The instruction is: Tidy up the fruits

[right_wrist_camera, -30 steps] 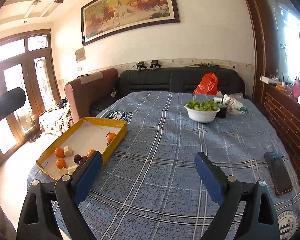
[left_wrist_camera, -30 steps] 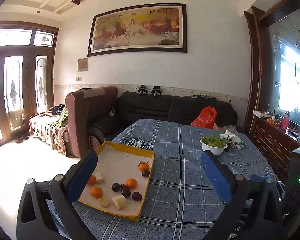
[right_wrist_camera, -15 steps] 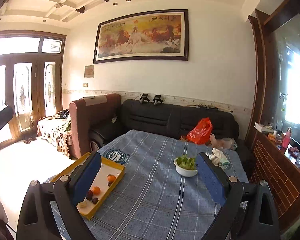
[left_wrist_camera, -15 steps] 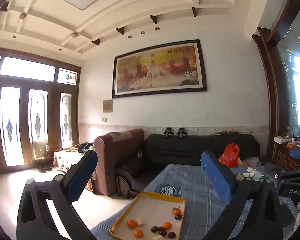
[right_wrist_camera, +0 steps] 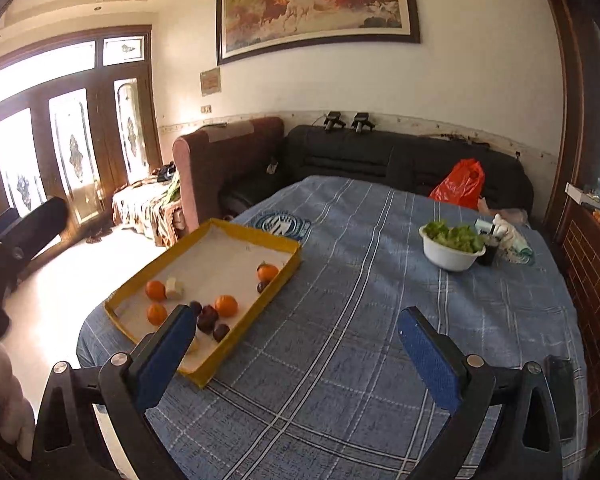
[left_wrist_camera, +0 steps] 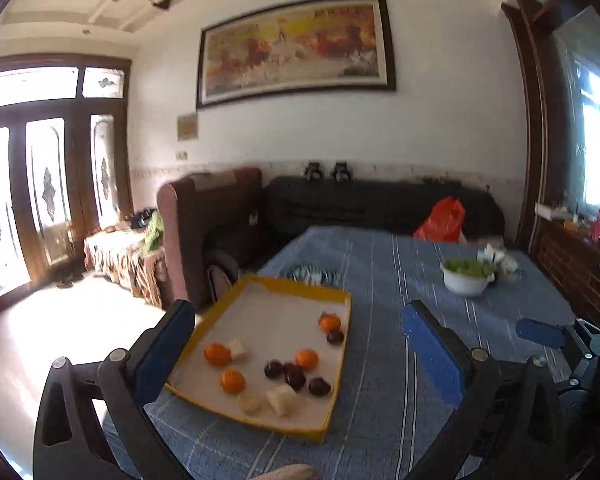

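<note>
Left gripper (left_wrist_camera: 296, 344), jaws apart and empty, frames the yellow tray (left_wrist_camera: 342, 364) of fruit at lower centre. Right gripper (right_wrist_camera: 296, 354), likewise apart, has that tray (right_wrist_camera: 256, 324) at lower left, so the left is judged nearer.

4 oranges (left_wrist_camera: 306, 359), 4 dark plums (left_wrist_camera: 295, 376), 3 pale fruit chunks (left_wrist_camera: 281, 399), 1 yellow tray (left_wrist_camera: 300, 285), 1 white bowl (left_wrist_camera: 465, 283), 2 grippers (left_wrist_camera: 296, 354)

No legible text on painting (right_wrist_camera: 318, 4) or tablecloth emblem (right_wrist_camera: 279, 224).
</note>
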